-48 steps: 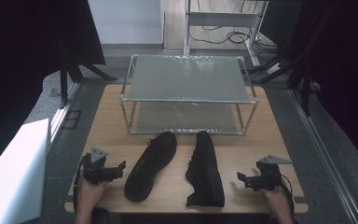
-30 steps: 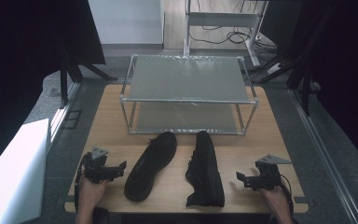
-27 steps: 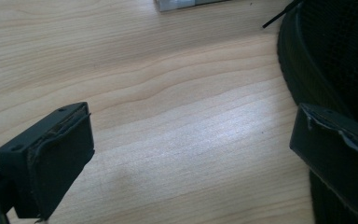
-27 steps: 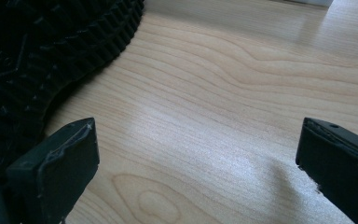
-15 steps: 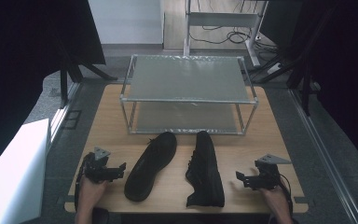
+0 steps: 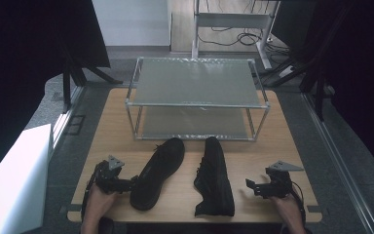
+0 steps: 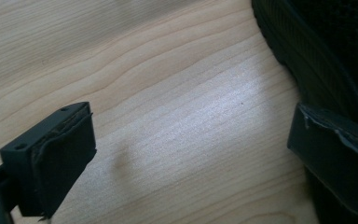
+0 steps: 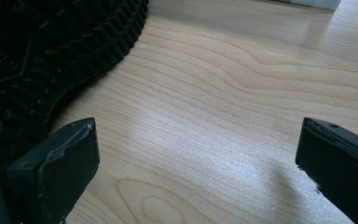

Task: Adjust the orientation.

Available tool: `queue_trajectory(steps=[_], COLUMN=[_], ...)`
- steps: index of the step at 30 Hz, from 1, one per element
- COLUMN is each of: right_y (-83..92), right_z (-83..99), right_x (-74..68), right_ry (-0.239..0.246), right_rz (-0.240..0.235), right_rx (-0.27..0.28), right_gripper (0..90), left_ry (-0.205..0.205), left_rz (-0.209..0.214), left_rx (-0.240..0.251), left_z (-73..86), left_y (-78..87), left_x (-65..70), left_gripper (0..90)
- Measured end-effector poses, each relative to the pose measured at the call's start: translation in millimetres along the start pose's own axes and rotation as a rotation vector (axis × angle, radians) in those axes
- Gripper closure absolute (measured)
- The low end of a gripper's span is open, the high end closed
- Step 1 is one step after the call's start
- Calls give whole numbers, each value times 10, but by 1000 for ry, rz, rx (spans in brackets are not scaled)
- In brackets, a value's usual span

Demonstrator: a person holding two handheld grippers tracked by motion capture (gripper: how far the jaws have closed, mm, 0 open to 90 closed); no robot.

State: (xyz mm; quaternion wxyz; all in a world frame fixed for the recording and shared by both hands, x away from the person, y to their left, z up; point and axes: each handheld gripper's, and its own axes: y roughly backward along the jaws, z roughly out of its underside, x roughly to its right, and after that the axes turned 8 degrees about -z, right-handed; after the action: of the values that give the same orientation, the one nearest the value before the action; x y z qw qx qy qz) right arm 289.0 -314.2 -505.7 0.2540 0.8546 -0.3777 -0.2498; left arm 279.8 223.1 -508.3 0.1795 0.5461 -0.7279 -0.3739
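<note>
At the near edge of the light wooden table (image 6: 112, 122), the left gripper (image 6: 126, 185) rests low on the wood with its jaws spread wide. In the left gripper view one jaw sits against the side of the left black low-top shoe (image 6: 158, 171), while the other stands apart over bare wood. The right gripper (image 6: 253, 187) lies at the same near edge, also spread wide. In the right gripper view its jaws frame bare wood, and the ridged sole of the right black lace-up shoe (image 8: 42, 56) sits just beside one jaw.

Both shoes lie between the grippers, on the near side of the two-tier metal-framed glass rack (image 6: 197, 100). The left shoe is angled, its toe pointing toward the rack. The right shoe lies on its side, sole toward the right gripper, its toe close to the rack's lower front rail.

The rack stands at the middle of the table, both shelves bare. To the left of the rack, off the table, is a white rectangular box (image 6: 14, 175). Beyond the rack, on the floor, stands a grey metal stand (image 6: 233, 22).
</note>
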Motion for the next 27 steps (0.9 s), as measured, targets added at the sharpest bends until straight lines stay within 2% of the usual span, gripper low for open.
queue_trajectory(steps=[3, 9, 14, 19, 27], right_y=[-3, -7, -10, -13, -32], right_z=[-2, -4, -4, -5, -2], right_x=[0, 0, 0, -1, -1], right_ry=[-1, 0, 2, 1, 2], right_rz=[-1, -5, -6, -4, -7], right_rx=[-2, -1, -2, -2, -10], right_gripper=[0, 0, 0, 0, 0], left_ry=[-18, -79, -113, -149, -160], left_rz=[12, 26, 54, 64, 87], left_rx=[-3, -3, 1, -2, 1], left_z=[-6, -34, -68, -101, -116], left_y=[15, 43, 42, 28, 13], left_x=[48, 227, 381, 508, 581], left_gripper=[11, 9, 12, 14, 15])
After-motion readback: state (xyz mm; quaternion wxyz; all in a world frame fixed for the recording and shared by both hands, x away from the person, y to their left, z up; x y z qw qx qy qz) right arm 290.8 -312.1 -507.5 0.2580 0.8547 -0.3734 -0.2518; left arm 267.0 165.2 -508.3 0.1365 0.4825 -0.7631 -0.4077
